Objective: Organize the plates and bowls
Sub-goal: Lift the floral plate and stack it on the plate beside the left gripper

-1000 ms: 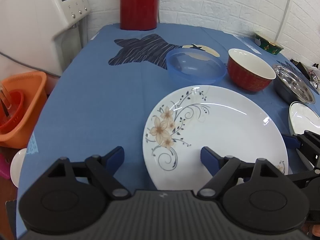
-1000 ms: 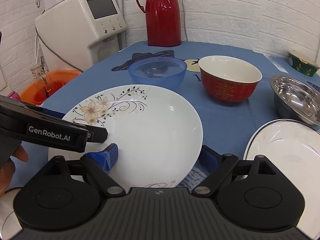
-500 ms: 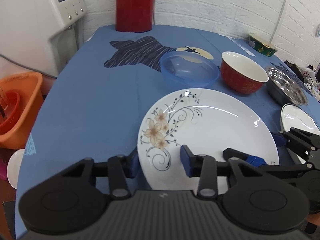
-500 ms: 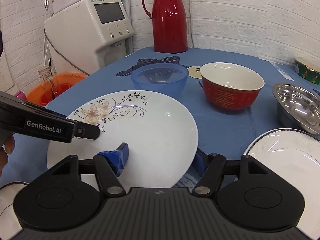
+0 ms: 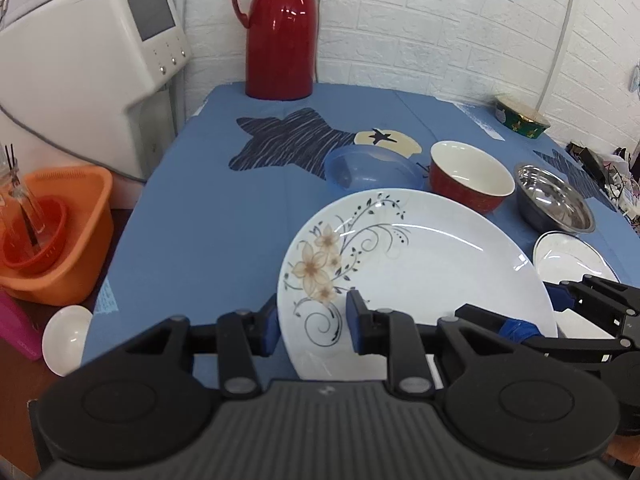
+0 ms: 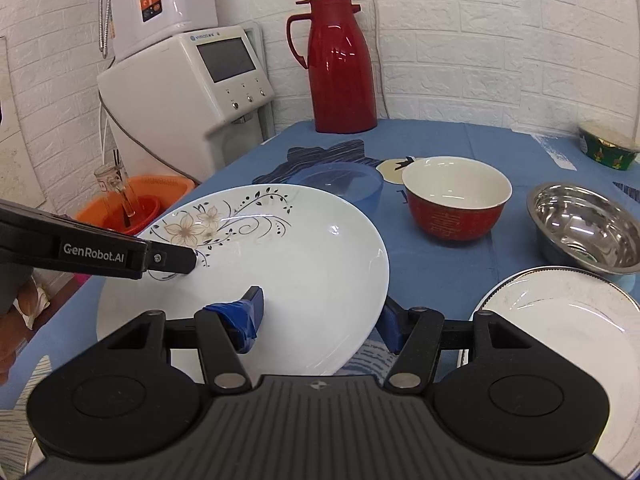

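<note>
A white plate with a floral print (image 5: 420,264) (image 6: 288,264) is held above the blue tablecloth (image 5: 208,208), tilted, overlapping the bowls behind it. My left gripper (image 5: 314,326) is shut on its near left rim. The same gripper enters the right wrist view from the left (image 6: 188,262). My right gripper (image 6: 320,320) is shut on the right rim, one taped finger on top and one below; it also shows in the left wrist view (image 5: 540,312). Behind stand a blue plastic bowl (image 5: 372,168), a red bowl (image 5: 470,176) and a steel bowl (image 5: 554,204). A dark-rimmed white plate (image 6: 560,328) lies at the right.
A red thermos (image 5: 280,32) stands at the table's back, a green tin (image 5: 520,120) at the back right. A white water dispenser (image 5: 80,60) and an orange basin (image 5: 60,232) are left of the table. A small white dish (image 5: 66,340) sits off the near left corner.
Both grippers closed on the floral plate's rim, left then right. The plate has risen off the cloth and now covers part of the blue bowl.
</note>
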A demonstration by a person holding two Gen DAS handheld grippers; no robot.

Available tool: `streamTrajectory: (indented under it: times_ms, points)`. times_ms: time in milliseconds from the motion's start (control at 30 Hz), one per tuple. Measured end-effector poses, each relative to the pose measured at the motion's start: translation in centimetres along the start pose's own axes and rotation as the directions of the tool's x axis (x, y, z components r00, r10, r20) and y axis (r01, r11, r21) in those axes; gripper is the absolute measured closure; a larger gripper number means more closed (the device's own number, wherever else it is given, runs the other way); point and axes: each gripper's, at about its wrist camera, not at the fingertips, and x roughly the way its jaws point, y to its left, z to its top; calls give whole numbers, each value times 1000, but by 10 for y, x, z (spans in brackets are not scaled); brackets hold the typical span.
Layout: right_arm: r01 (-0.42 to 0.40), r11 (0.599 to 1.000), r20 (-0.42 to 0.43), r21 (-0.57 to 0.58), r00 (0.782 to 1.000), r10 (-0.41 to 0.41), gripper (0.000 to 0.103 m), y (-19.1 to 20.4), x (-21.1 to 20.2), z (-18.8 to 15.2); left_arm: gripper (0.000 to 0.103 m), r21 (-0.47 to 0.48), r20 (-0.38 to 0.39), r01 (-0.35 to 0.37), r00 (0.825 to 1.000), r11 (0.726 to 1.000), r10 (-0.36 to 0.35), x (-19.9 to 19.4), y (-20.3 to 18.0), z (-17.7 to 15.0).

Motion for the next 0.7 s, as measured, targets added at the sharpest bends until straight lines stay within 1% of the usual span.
streamTrajectory:
  times_ms: [100, 233, 433, 533, 633, 700]
  points:
    - [-4, 1000, 4, -5, 1000, 4, 58, 9, -20, -7, 80, 6, 18, -2, 1000, 1000, 2, -24, -6, -12]
    - [-9, 1000, -3, -9, 1000, 9, 58, 23, -46, -23, 80, -1, 19, -5, 1000, 1000, 5, -50, -11, -35]
    - [-26, 1000, -15, 8, 1000, 26, 57, 44, -82, -57, 80, -33, 4, -6, 1000, 999, 6, -89, -13, -88]
    - [-33, 999, -30, 15, 999, 34, 57, 54, -90, -74, 80, -43, -6, -22, 1000, 999, 22, -100, -13, -112]
    - [-32, 999, -34, 8, 999, 32, 57, 60, -93, -84, 80, -54, -15, -24, 1000, 998, 24, -103, -12, -127]
    - [-36, 999, -32, 6, 999, 37, 57, 62, -95, -87, 80, -56, -3, -24, 1000, 998, 24, -103, -10, -132]
